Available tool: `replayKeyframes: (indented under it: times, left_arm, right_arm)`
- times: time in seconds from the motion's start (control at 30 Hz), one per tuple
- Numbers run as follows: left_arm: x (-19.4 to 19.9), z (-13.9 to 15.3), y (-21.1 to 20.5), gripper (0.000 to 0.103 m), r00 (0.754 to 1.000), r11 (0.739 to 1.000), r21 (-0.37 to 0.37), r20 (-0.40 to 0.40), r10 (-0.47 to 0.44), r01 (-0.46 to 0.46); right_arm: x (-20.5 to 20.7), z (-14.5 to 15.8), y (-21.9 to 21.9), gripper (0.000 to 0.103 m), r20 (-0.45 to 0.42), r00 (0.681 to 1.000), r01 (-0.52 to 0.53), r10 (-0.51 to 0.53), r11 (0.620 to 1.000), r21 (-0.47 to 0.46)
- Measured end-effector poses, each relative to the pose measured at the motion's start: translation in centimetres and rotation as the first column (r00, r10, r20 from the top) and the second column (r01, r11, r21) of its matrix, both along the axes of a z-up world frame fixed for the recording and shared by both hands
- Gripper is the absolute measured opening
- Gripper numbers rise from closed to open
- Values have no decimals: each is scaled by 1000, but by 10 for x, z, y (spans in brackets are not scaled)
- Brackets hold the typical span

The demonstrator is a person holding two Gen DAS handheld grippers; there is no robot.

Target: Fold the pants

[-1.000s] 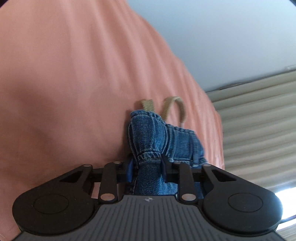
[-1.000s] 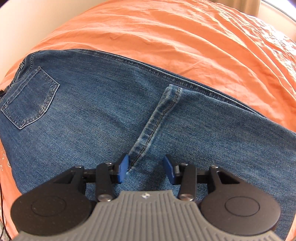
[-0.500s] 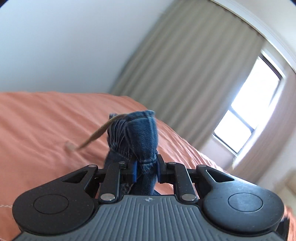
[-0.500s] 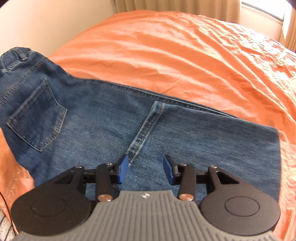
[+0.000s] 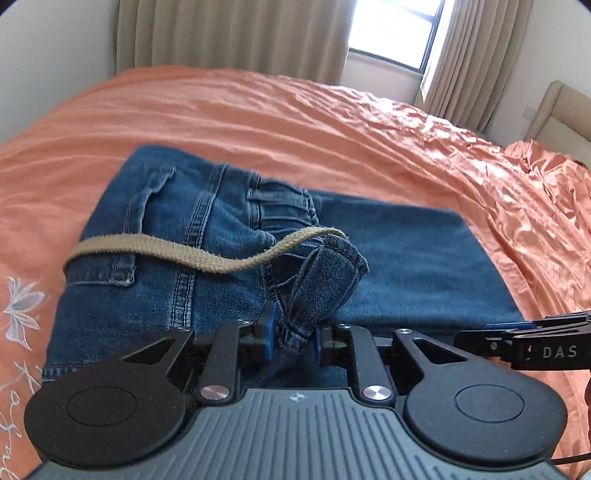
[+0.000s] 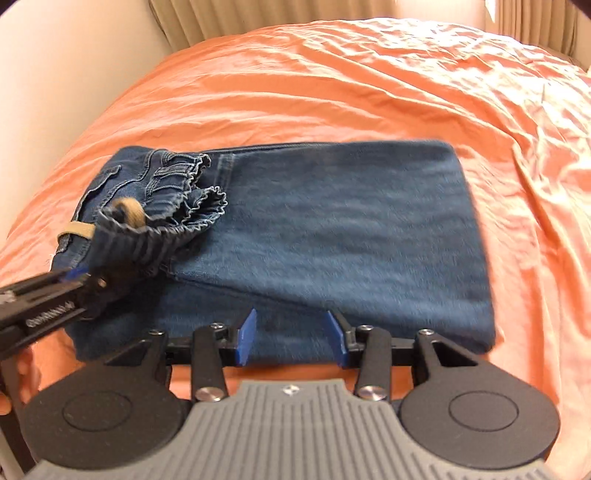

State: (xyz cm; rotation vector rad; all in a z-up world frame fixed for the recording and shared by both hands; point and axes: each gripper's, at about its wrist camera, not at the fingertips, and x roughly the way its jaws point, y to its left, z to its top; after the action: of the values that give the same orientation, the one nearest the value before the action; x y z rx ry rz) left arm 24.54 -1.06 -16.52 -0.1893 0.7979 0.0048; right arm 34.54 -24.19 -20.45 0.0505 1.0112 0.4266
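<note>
Blue jeans (image 5: 406,258) lie folded on the orange bed. My left gripper (image 5: 293,338) is shut on the bunched elastic waistband (image 5: 317,288), holding it over the folded legs. A tan drawstring (image 5: 177,251) trails across the denim. In the right wrist view the jeans (image 6: 351,240) form a flat rectangle, with the waistband (image 6: 173,218) bunched at the left and the left gripper (image 6: 77,277) gripping it. My right gripper (image 6: 291,338) is open and empty at the near edge of the folded legs. Its side shows at the right in the left wrist view (image 5: 517,328).
The orange bedspread (image 5: 332,122) is wrinkled and spreads all around the jeans. White embroidery (image 5: 22,306) marks its near left corner. Beige curtains (image 5: 229,33) and a window (image 5: 395,29) stand behind the bed. A headboard (image 5: 554,114) is at the far right.
My left gripper has swung the waistband up and over, laying the seat of the jeans onto the legs. My right gripper has drawn back to the near edge, still open.
</note>
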Motion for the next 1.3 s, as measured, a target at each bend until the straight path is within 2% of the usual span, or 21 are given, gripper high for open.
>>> replayKeyframes:
  times: [0.07, 0.1, 0.13, 0.17, 0.2, 0.33, 0.4, 0.47, 0.5, 0.57, 0.67, 0.83, 0.97, 1.07, 1.17, 1.2, 1.27, 1.3]
  left_arm:
    - [-5, 3, 3, 25, 999, 1000, -7, -29, -24, 24]
    - [-11, 7, 5, 32, 998, 999, -21, -40, -39, 38]
    - [-14, 10, 8, 37, 997, 997, -58, -50, -59, 57]
    - [-15, 12, 14, 49, 995, 991, -114, -62, -74, 66]
    - [-15, 12, 19, 53, 994, 985, -162, -73, -78, 65]
    - [-23, 9, 37, 58, 995, 954, -298, -81, -51, 25]
    - [-29, 7, 42, 60, 994, 936, -351, -89, -66, 31]
    - [-32, 1, 46, 61, 988, 895, -444, -117, -96, 34]
    - [-36, -3, 48, 58, 990, 879, -476, -122, -76, 9]
    - [-45, -2, 52, 57, 995, 884, -467, -98, -19, -29]
    - [-51, 8, 57, 57, 998, 882, -472, -60, -11, -18]
    - [-45, 36, 74, 57, 1000, 939, -344, 25, 17, -8]
    - [-25, 44, 103, 57, 996, 958, -279, 38, 79, -66]
    - [-10, 42, 128, 57, 990, 960, -249, 32, 137, -125]
    - [-2, 33, 147, 57, 984, 952, -254, 9, 179, -171]
    - [-1, 30, 151, 57, 983, 952, -251, 8, 183, -175]
    - [1, 25, 155, 57, 981, 953, -241, 2, 192, -186]
    - [2, 22, 158, 57, 980, 950, -244, 1, 199, -193]
  right_arm:
    - [-7, -3, -6, 39, -4, 1000, 9, -9, 1000, 16]
    - [-9, -4, -8, 40, -7, 1000, 15, -15, 1000, 28]
    - [-11, -6, -11, 40, -10, 1000, 21, -20, 999, 45]
    - [-14, -6, -12, 40, -11, 1000, 24, -24, 998, 59]
    - [-13, -6, -13, 40, -10, 1000, 28, -27, 997, 74]
    - [-24, -2, -14, 42, 9, 999, 33, -35, 992, 118]
    - [-29, 2, -13, 48, 22, 999, 38, -41, 989, 142]
    - [-35, 8, -10, 49, 38, 998, 36, -43, 986, 163]
    - [-37, 10, -7, 49, 43, 998, 34, -42, 985, 171]
    - [-39, 14, -4, 49, 57, 998, 26, -38, 981, 191]
    - [-37, 19, 2, 49, 72, 997, 18, -36, 971, 238]
    - [-13, 21, 19, 45, 24, 999, 22, -33, 933, 358]
    - [15, 12, 39, 45, -21, 999, 38, -32, 902, 431]
    - [38, -3, 52, 45, -78, 996, 64, -31, 884, 463]
    - [54, -20, 64, 45, -123, 991, 95, -46, 901, 424]
    - [58, -25, 67, 39, -128, 991, 94, -43, 902, 421]
    - [61, -27, 69, 18, -125, 992, 63, -8, 893, 446]
    - [62, -25, 69, 3, -122, 993, 52, 4, 890, 454]
